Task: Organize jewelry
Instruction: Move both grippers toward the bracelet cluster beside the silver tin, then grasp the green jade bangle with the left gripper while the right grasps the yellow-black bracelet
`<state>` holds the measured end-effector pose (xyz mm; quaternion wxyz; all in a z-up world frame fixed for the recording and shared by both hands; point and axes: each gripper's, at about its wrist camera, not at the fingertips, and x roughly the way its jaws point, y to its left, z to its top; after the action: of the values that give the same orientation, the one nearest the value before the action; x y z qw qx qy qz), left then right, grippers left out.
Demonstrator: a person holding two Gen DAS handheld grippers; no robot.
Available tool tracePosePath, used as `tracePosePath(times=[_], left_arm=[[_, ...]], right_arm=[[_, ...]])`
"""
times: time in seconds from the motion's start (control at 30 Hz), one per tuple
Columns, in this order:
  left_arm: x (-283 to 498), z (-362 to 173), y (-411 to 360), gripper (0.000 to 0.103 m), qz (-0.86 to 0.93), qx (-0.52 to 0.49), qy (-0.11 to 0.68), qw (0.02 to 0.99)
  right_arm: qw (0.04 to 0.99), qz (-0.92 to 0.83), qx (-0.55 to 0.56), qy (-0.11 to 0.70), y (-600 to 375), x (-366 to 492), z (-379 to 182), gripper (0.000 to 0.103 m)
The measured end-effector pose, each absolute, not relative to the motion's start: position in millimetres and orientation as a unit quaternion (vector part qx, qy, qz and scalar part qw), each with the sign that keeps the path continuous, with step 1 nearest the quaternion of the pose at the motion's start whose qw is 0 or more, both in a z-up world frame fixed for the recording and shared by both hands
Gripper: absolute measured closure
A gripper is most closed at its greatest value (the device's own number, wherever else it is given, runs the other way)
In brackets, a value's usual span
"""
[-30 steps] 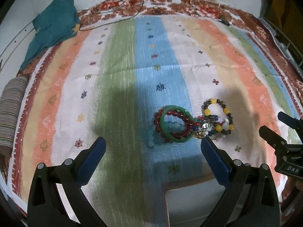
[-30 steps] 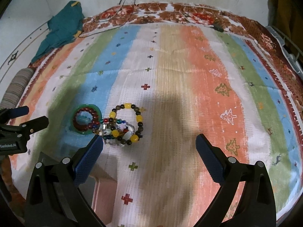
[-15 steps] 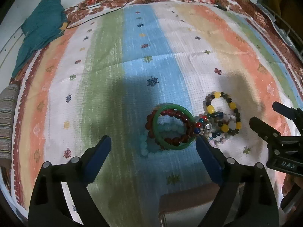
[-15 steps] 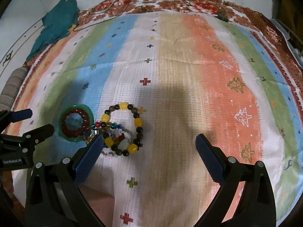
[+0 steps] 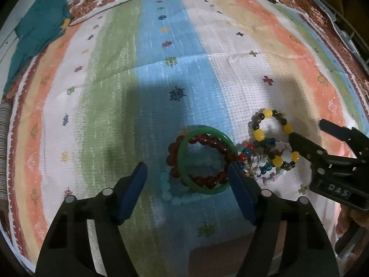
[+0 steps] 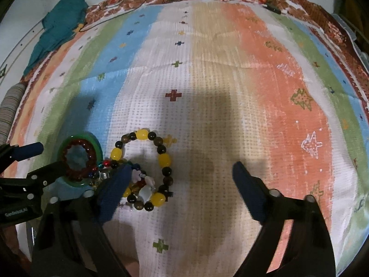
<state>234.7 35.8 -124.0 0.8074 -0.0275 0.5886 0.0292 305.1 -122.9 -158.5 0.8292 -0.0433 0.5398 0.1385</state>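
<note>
A green bangle [image 5: 205, 188] lies on the striped cloth with a dark red bead bracelet [image 5: 200, 143] inside it and a pale blue bead bracelet [image 5: 167, 190] under it. Beside it to the right lie a yellow-and-dark bead bracelet [image 5: 273, 136] and a heap of mixed coloured beads [image 5: 258, 166]. My left gripper [image 5: 186, 179] is open, its jaws either side of the bangle. My right gripper [image 6: 180, 175] is open just above the cloth, its left finger [image 6: 115, 184] over the mixed beads [image 6: 140, 180], with the yellow bracelet [image 6: 161, 159] between the jaws. The bangle also shows in the right wrist view [image 6: 96, 145].
The striped cloth [image 6: 230, 92] covers the whole surface. A teal cloth [image 5: 34, 30] lies at the far left corner beside thin cables [image 5: 103, 7]. A striped roll [image 5: 4, 143] sits at the left edge. A brown box edge [image 5: 221, 254] shows under my left gripper.
Both grippers have moved forward and down toward the jewelry. The left now straddles the green bangle. The right finger now overlaps the mixed beads. The jewelry has not moved.
</note>
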Motion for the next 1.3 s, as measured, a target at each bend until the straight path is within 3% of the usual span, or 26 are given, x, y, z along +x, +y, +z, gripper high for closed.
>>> tracePosePath(times=[0.17,0.37,0.43,0.47,0.63,0.7,0.83,1.3], left_arm=[[240,-133,37,0.047,0.027,-0.025,0.6,0.799],[244,-140,40,0.07,0.022,-0.029,0.608,0.793],[245,-141,41,0.077,0.03,-0.02,0.607,0.794],[245,-141,42,0.081,0.032,-0.019,0.607,0.794],[244,-141,42,0.085,0.033,-0.008,0.603,0.797],[244,-141,43,0.094,0.038,-0.004,0.6,0.799],[243,-137,44,0.096,0.033,-0.007,0.599,0.8],[231,-100,35,0.095,0.027,-0.003,0.563,0.826]], right_arm=[[0.823,0.144,-0.046,0.548,-117,309,-165,0.025],[0.817,0.151,-0.046,0.555,-111,313,-171,0.052],[0.816,0.151,-0.048,0.556,-111,314,-172,0.069],[0.816,0.15,-0.05,0.556,-111,314,-172,0.072],[0.814,0.155,-0.052,0.557,-112,314,-174,0.09],[0.815,0.157,-0.051,0.556,-112,313,-175,0.091],[0.817,0.157,-0.051,0.553,-113,312,-173,0.091],[0.838,0.19,-0.055,0.509,-99,287,-125,0.091]])
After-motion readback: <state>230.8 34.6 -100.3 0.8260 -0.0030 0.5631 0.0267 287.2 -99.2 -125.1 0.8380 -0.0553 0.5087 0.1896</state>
